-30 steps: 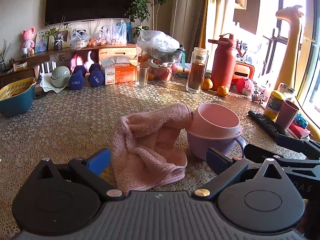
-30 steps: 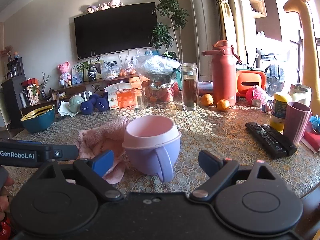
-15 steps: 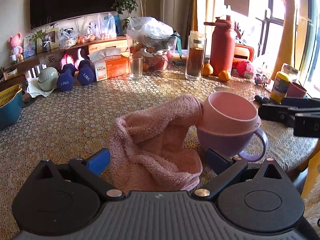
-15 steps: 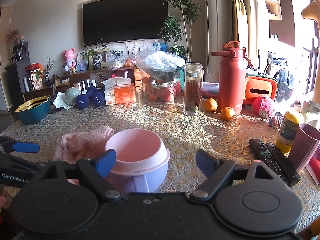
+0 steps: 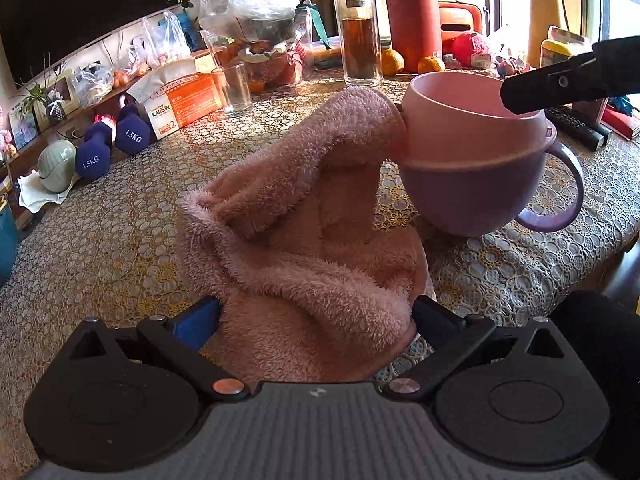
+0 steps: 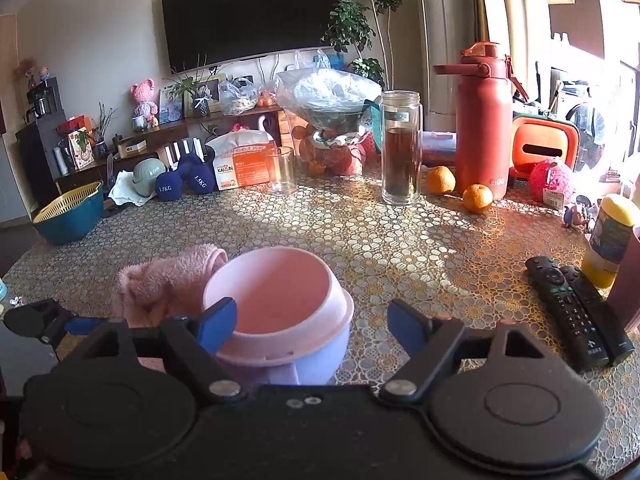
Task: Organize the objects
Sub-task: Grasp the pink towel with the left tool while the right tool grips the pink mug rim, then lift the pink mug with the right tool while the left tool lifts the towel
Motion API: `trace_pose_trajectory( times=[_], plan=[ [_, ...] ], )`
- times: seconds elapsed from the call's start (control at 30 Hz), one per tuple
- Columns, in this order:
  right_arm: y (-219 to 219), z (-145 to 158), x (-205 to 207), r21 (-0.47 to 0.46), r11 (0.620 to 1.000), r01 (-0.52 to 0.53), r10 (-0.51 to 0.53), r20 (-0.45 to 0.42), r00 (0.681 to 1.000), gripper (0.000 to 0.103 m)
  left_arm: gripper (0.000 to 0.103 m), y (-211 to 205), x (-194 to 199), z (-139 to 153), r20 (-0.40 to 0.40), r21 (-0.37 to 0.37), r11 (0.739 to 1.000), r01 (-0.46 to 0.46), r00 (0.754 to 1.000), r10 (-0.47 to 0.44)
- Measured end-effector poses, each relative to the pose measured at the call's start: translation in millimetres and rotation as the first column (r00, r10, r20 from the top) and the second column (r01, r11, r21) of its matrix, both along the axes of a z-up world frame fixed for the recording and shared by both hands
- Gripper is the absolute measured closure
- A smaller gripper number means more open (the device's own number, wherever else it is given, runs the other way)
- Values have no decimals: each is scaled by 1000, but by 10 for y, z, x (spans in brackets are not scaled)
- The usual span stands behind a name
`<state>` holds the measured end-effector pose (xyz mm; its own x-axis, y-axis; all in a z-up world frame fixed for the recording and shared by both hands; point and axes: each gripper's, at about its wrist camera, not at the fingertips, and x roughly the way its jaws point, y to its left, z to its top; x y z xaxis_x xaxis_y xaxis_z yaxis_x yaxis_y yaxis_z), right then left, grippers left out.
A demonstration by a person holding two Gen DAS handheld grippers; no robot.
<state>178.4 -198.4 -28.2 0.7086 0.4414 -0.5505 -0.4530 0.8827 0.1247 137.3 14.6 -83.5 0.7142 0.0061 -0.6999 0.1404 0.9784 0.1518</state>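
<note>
Left gripper (image 5: 316,316) spread around towel (image 5: 304,240); right gripper (image 6: 312,324) spread over cup (image 6: 280,312) — towel leans on cup, so lifting either may drag the other.

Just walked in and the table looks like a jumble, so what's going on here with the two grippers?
A person is tidying with a handheld gripper in each hand. The left gripper is open, its fingers on either side of the crumpled pink towel, not closed on it. The right gripper is open too, poised over the pink-and-purple cup, with one finger at its rim. The towel leans against the cup, and both sit on the lace-covered table. Nothing is lifted yet.
</note>
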Motion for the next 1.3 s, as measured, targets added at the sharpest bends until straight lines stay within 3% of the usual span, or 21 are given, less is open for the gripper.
trace_pose_trajectory(
  times=[0.17, 0.27, 0.33, 0.47, 0.57, 0.63, 0.77, 0.87, 0.97, 1.2, 1.3],
  plan=[
    [14, 26, 115, 20, 1000, 2, 0, -55, 998, 28, 3, 17, 39, -42, -4, -5, 1000, -4, 1000, 4],
    [28, 3, 200, 13, 1000, 18, -17, -86, 996, 31, 11, 22, 64, -26, -15, -23, 1000, -7, 1000, 6],
    [35, -14, 244, 9, 1000, 22, -21, -106, 994, 35, 27, 35, 80, -8, -28, -52, 999, -7, 1000, 6],
    [51, 69, 240, -19, 1000, 17, -18, -55, 998, 40, 42, 37, 100, 13, -34, -68, 998, -15, 999, 13],
    [66, 209, 170, -35, 995, -97, 97, -1, 995, 40, 57, 45, 112, 20, -32, -65, 998, -27, 999, 25],
    [119, 299, 112, -66, 970, -235, 235, 1, 972, 40, 68, 65, 119, 31, -31, -66, 997, -46, 999, 44],
    [351, 317, -4, -197, 874, -445, 443, -57, 895, 45, 71, 147, 118, 57, -32, -102, 992, -74, 997, 71],
    [490, 263, -18, -279, 819, -501, 500, -82, 862, 57, 72, 157, 94, 87, -26, -110, 991, -81, 997, 78],
    [552, 218, 19, -315, 790, -526, 522, -104, 847, 66, 72, 151, 45, 132, -15, -123, 989, -80, 997, 78],
    [646, 123, 3, -385, 708, -592, 581, -158, 798, 69, 74, 161, -32, 202, 1, -152, 985, -80, 997, 81],
    [661, 115, 10, -416, 688, -595, 587, -163, 793, 79, 74, 171, -66, 249, 8, -163, 984, -75, 997, 78]
  ],
)
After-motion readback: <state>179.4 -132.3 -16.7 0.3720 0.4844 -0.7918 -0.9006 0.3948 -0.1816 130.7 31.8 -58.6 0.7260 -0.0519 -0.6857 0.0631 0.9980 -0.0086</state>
